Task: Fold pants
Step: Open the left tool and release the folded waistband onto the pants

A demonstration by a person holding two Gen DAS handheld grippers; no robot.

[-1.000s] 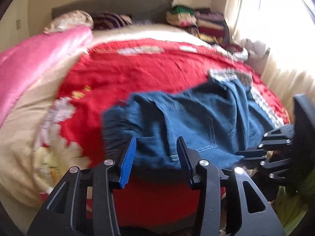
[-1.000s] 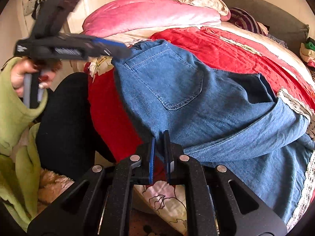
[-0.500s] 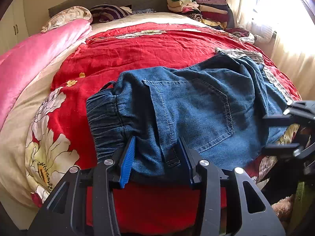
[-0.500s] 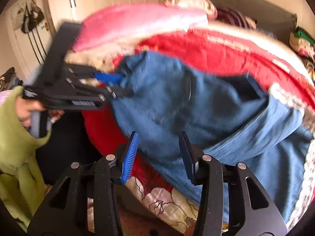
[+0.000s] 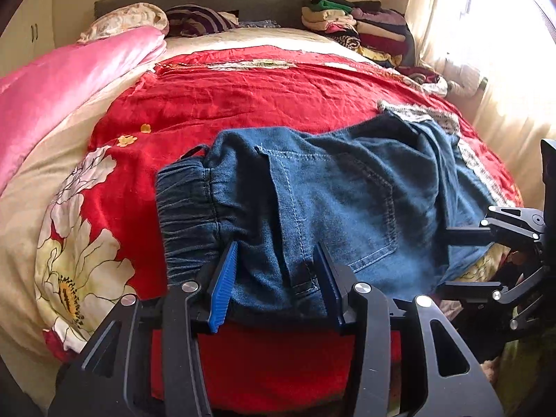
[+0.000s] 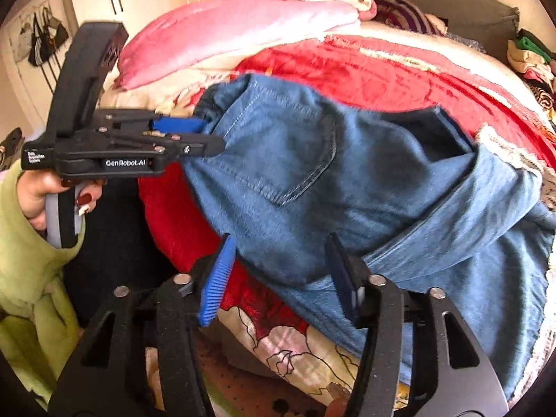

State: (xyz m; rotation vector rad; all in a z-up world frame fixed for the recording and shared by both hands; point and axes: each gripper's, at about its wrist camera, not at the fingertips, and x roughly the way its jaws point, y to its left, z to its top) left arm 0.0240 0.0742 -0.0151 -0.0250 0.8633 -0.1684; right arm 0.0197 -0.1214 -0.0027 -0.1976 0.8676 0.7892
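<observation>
— Sunlit bedroom, and under us the bed's red floral bedspread, with a pink satin quilt along the far left and a stack of folded clothes at the far right corner by the headboard. Where do we have the blue denim pants?

— On the near edge of the bed, back pocket up, elastic waistband to the left, legs running off to the right, where one leg is doubled back over the rest. Part of the cloth hangs over the edge.

— And our left tool?

— Its jaws are partly spread around the near waistband edge. Denim sits between the pads, but we cannot tell whether they press on it.

— The right tool?

— Its jaws have just been opening. They now stand spread with the crotch edge of the denim lying between them, and the pads are clear of the cloth, so we judge it has let go.

— How far along are we?

— We'd say early to midway. The pants look laid one leg over the other and roughly flat, yet the legs are rumpled and bunched on the right. Left to do, in our judgement: smooth the legs, then bring the cuffs over toward the waistband for a compact fold.
</observation>
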